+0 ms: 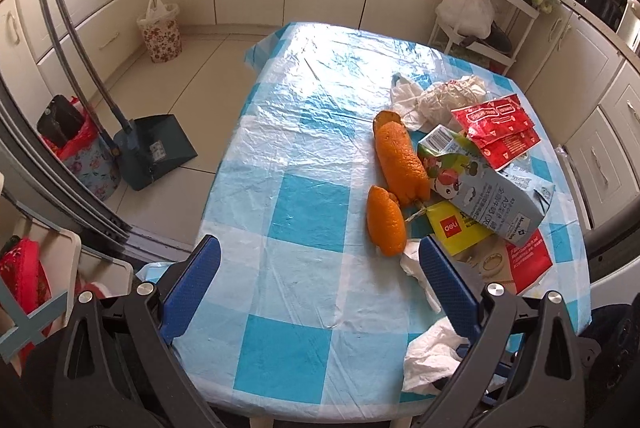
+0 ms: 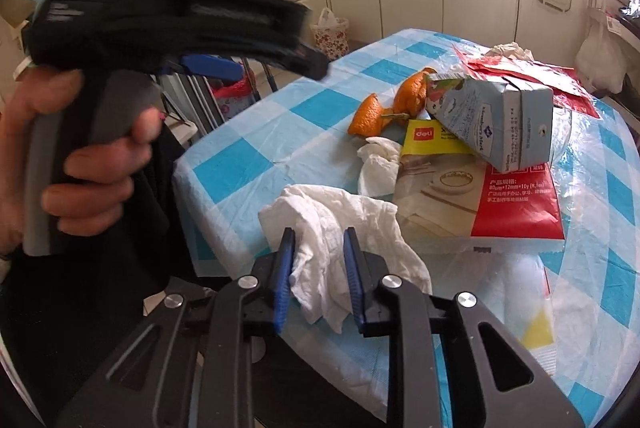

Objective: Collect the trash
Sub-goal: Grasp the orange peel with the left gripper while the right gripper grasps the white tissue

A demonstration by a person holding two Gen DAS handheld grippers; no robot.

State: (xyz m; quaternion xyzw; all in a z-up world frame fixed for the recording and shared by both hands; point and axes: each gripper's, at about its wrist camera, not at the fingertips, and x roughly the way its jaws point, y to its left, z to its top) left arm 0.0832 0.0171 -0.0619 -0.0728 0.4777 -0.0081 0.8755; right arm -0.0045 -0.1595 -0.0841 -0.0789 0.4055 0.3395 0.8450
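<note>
Trash lies on a table with a blue-and-white checked cloth (image 1: 312, 164): two orange peels (image 1: 400, 156), a grey-blue milk carton (image 1: 484, 184), red wrappers (image 1: 500, 128), a yellow packet (image 1: 456, 228), a red-and-white package (image 2: 480, 204) and white crumpled tissues (image 1: 432, 356). My right gripper (image 2: 320, 244) has its jaws closed around the nearest tissue (image 2: 340, 220) at the table's near edge. My left gripper (image 1: 320, 256) is open and empty above the table's near left part; in the right wrist view it is the blurred body (image 2: 180, 28) held by a hand.
Floral waste bins stand on the floor: one by the far cabinets (image 1: 160, 28), one at left (image 1: 88, 160) next to a dustpan (image 1: 156, 148). A white rack (image 1: 480, 12) with bags stands beyond the table. Cabinets line the walls.
</note>
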